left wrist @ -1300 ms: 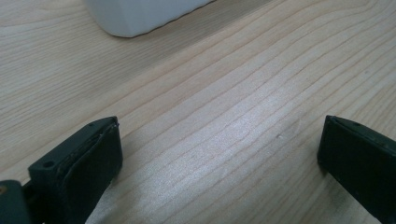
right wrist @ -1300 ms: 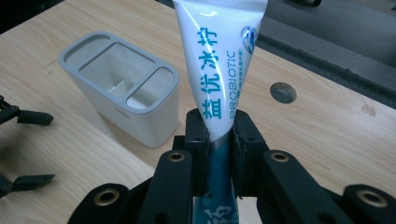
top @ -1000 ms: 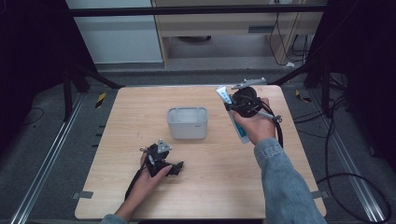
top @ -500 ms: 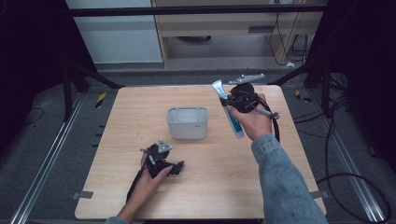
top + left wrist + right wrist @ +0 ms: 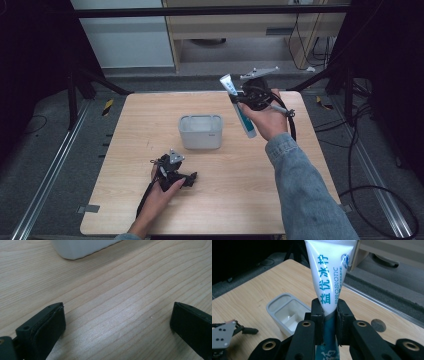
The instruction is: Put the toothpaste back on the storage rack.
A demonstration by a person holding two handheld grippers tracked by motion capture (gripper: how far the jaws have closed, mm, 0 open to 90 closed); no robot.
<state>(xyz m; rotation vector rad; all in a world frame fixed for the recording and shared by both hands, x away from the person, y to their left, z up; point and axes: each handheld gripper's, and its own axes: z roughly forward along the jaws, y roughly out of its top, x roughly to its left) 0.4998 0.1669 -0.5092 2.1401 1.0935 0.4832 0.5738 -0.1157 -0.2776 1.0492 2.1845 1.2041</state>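
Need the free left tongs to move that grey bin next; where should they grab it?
Judging by its shape, take one thin wall of the open-topped grey bin, coming straight down with one jaw inside and one outside. The near wall faces the open left tongs.

A white tube (image 5: 329,277) is printed with teal lettering and turns teal toward its lower end. The tub (image 5: 200,131) is pale grey. Light wood grain is shown on the table (image 5: 250,185). Both grippers are black.
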